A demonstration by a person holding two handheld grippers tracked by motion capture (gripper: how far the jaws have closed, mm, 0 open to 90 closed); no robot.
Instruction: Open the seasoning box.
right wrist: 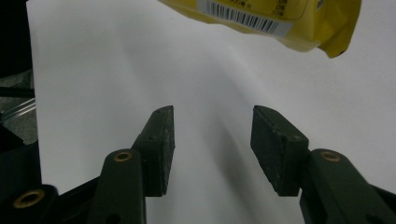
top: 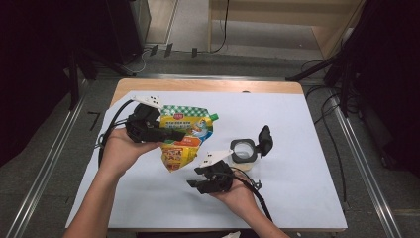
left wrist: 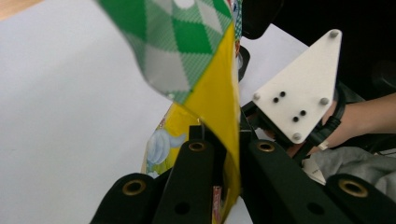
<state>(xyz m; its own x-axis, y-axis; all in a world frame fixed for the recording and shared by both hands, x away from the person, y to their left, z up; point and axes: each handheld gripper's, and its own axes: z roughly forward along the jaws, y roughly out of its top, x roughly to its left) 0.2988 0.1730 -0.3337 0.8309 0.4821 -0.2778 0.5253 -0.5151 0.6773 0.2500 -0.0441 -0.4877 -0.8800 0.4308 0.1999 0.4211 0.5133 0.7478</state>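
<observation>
Pouch (top: 185, 136) of soft printed film hangs lifted above the white surface (top: 307, 124), the left gripper (top: 171, 134) with its fingers clamped on 1 edge. It looks light, floppy and slick, so the sealed edges seem the safest hold. The right gripper (right wrist: 212, 140) has its fingers apart, empty, just below the pouch.

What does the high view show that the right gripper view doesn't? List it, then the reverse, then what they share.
High view alone: the left hand-held gripper shut on the yellow-and-green spouted plastic pouch, and a clear round container with its black hinged lid open.
Right gripper view alone: a barcode label on the pouch's underside, and the right hand-held gripper with its jaws apart on nothing.
Both: the pouch and the white table sheet.
</observation>
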